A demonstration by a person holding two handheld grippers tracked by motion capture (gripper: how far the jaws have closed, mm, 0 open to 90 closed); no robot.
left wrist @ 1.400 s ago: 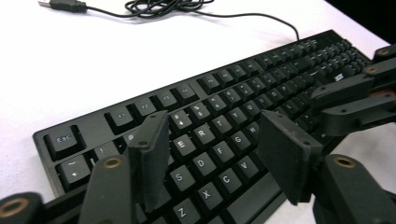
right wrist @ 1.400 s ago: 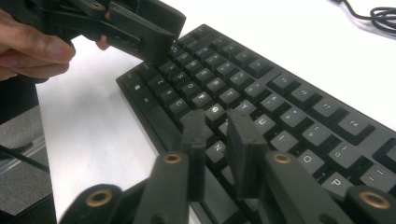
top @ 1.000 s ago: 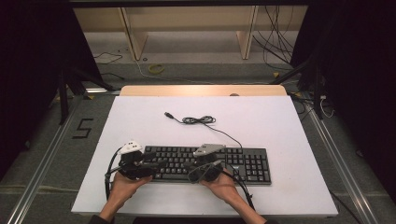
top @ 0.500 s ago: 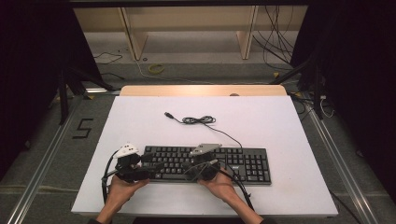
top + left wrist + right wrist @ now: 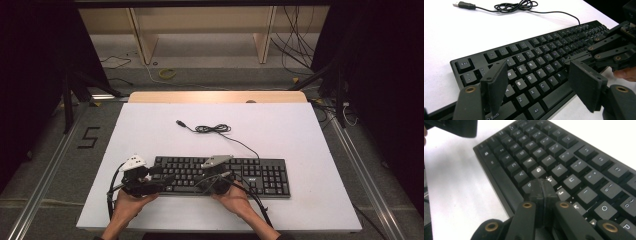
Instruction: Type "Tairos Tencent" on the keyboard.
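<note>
One keyboard [image 5: 222,175] lies along the near edge of the white bench [image 5: 300,135], its single cable [image 5: 215,129] coiled just behind. Two tongs work it: the left tongs [image 5: 536,85] stand wide over the left-hand letter keys, having just been opening with nothing gripped; the right tongs [image 5: 542,191], pressed together, tip onto the middle keys.

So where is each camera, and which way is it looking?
High view: above the table's near side, looking forward and down at the keyboard; both hands and grippers show.
Left gripper view: rides the left gripper, looking across the keys; open jaws show.
Right gripper view: rides the right gripper, close over keys; shut jaws show.
All three share the keyboard.
</note>
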